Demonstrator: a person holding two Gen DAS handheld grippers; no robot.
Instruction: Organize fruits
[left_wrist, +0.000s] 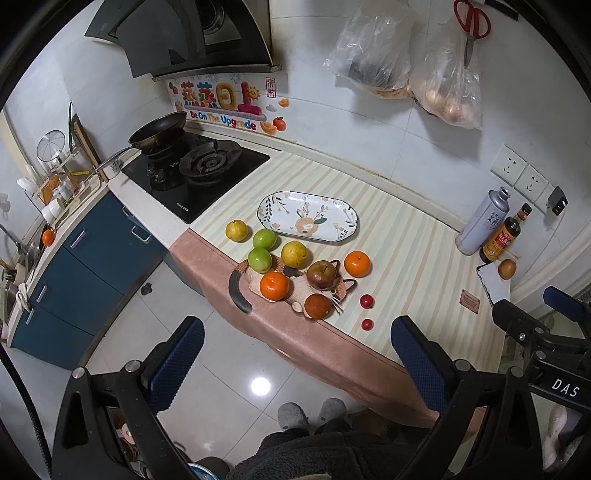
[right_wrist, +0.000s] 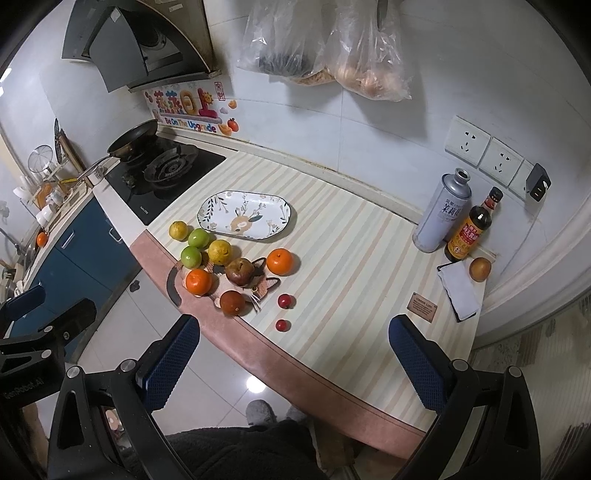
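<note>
Fruit gathered loose, plate left bare

The fruits (left_wrist: 291, 273) are clustered on a cat-shaped mat (left_wrist: 295, 291) beside the empty plate (left_wrist: 273, 206), presumably awaiting transfer; the left gripper (left_wrist: 295, 365) and right gripper (right_wrist: 293, 363) are held spread above the counter edge, nothing grasped.

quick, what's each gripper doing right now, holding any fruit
Left gripper: open, holding nothing, short of the fruit.
Right gripper: open, holding nothing, over the counter edge.
</note>
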